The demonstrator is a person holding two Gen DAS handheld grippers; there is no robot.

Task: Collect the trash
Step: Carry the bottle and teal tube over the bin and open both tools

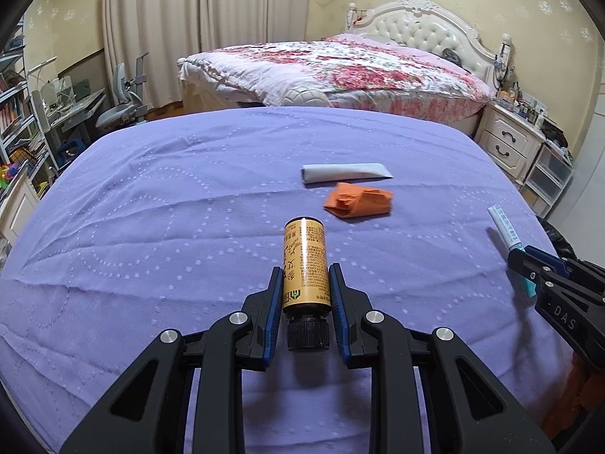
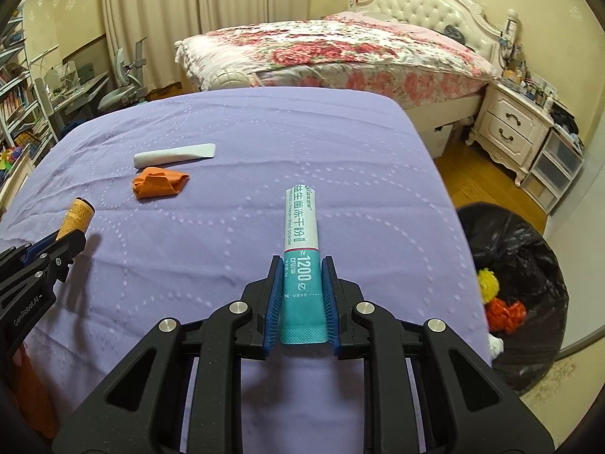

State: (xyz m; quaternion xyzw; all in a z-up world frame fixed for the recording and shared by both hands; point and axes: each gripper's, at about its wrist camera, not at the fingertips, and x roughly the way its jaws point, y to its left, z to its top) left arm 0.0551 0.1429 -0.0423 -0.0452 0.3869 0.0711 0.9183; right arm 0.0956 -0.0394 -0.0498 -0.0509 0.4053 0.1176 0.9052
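Observation:
My left gripper (image 1: 305,276) is shut on a small gold bottle (image 1: 304,265) with a black cap, held above the purple cloth (image 1: 170,208). My right gripper (image 2: 302,268) is shut on a white and teal sachet (image 2: 302,234), also held above the cloth. A crumpled orange paper (image 1: 359,200) and a white sachet (image 1: 346,172) lie on the cloth ahead; they also show in the right wrist view, the orange paper (image 2: 160,182) and the white sachet (image 2: 174,155). The right gripper shows at the right edge (image 1: 522,255) of the left wrist view. The left gripper shows at the left edge (image 2: 70,242) of the right wrist view.
A bin lined with a black bag (image 2: 518,265) stands on the floor to the right of the table, with yellow, orange and white trash inside. Beyond the table are a bed (image 2: 332,53), a white nightstand (image 2: 510,125), and a desk with chair and shelves (image 1: 75,106) at left.

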